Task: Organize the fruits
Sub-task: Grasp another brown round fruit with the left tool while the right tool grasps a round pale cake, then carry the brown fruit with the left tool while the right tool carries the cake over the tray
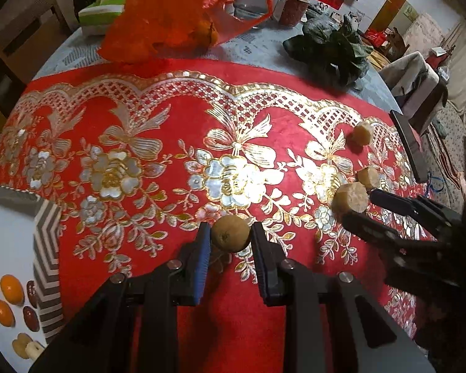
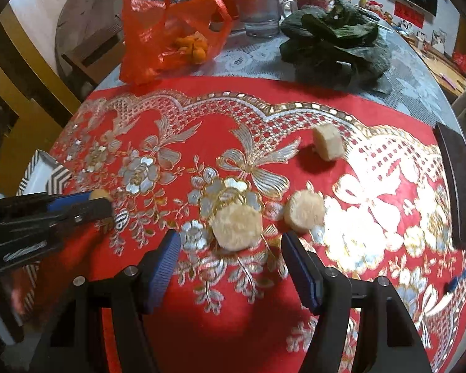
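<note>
Gripping a small brown round fruit (image 1: 230, 237), left gripper (image 1: 230, 242) is clenched on it just above the red floral cloth (image 1: 158, 118). Right gripper (image 2: 231, 247) hangs released over the nearest pale fruit slice (image 2: 237, 227), jaws w/ nothing btwn them; two more slices (image 2: 304, 215) (image 2: 327, 146) beyond. Sorting tray (image 1: 48, 248) at left. Orange plastic bag (image 2: 167, 34), leafy greens (image 2: 335, 43), black bar (image 2: 456, 186) sit around the edges.

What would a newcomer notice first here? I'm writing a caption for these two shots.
The red-and-gold cloth covering the table, with three pale fruit pieces loose on its right side. The left gripper is shut on a small brown fruit, and the right gripper is open around the nearest pale piece. Behind, a red bag of oranges beside dark greens.
</note>
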A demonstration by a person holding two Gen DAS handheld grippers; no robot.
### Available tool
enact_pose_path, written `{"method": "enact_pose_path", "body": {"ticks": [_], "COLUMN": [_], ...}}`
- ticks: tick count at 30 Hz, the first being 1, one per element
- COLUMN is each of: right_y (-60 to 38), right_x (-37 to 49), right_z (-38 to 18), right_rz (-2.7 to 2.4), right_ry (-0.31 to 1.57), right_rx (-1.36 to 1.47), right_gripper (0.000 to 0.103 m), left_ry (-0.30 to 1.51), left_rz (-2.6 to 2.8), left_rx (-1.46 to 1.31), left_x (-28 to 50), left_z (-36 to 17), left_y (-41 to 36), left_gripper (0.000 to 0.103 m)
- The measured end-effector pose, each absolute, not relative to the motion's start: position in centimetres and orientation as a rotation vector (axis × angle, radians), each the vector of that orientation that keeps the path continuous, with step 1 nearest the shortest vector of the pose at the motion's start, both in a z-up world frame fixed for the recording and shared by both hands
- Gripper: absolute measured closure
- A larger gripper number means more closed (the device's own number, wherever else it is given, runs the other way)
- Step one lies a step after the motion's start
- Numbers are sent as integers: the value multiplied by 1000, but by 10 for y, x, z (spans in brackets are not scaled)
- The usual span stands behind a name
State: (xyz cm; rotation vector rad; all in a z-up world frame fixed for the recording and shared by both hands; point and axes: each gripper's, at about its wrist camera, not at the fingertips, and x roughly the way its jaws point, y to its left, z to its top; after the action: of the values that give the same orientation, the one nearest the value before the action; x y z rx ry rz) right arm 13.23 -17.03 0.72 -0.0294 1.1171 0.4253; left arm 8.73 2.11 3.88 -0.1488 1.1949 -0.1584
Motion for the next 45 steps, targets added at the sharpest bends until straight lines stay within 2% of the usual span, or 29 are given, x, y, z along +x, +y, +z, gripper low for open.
{"method": "enact_pose_path", "body": {"ticks": [1,2,3,20,45], "right_y": [-168,-165,-164,-150,-46], "right_x": [134,135,135,83,58], "right_z": [5,2,2,50,69], "right_rz": [424,416,417,478,648], "right_ry": [1121,1132,1126,1077,1060], "right_rx": [-45,-73,-89,-50,-144], "right_gripper": [56,64,65,65,65], "left_ry": [1195,1196,1196,1126,1069], "left_rz": [-157,-155,-153,-108,4], "left_rx": [-151,-152,-152,-102,-141], "left_x": [85,84,82,50,13], "left_z": [39,40,40,69,96], "left_y": [22,23,24,39,122], "left_gripper": [78,78,78,78,78]}}
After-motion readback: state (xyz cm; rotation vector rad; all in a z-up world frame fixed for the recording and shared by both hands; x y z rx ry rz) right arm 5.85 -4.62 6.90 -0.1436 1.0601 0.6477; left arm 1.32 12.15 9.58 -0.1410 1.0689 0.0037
